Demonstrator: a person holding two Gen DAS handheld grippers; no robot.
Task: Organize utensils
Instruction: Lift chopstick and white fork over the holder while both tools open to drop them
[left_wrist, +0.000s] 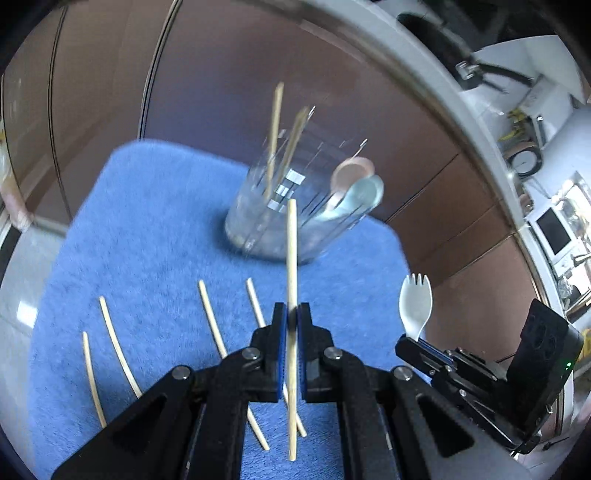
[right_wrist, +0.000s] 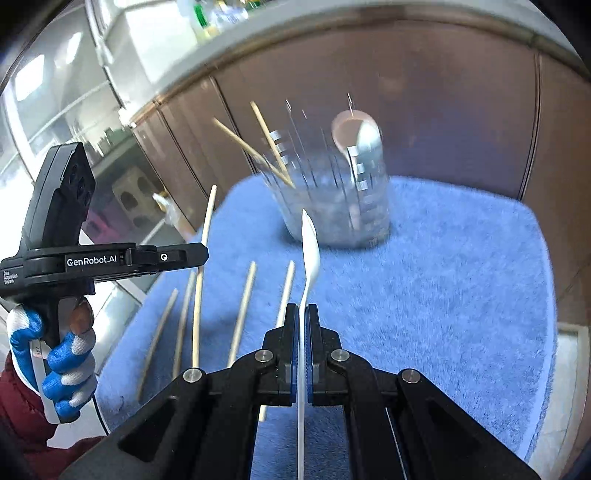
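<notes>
A: Where is each utensil from the clear cup (left_wrist: 295, 218)?

B: In front, lifted. The left gripper (left_wrist: 291, 325) pinches 1 stiff, light chopstick (left_wrist: 291, 258) mid-length; the right gripper (right_wrist: 302, 325) pinches 1 thin, bendy spork (right_wrist: 309, 254) by its handle.

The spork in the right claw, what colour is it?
White; the spork shows best in the left wrist view.

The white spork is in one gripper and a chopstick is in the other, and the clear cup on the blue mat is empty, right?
Not quite. The clear cup on the blue mat isn't empty: the right wrist view shows chopsticks and spoons standing in it. The rest is right: the right gripper holds the white spork, the left gripper a chopstick.
</notes>
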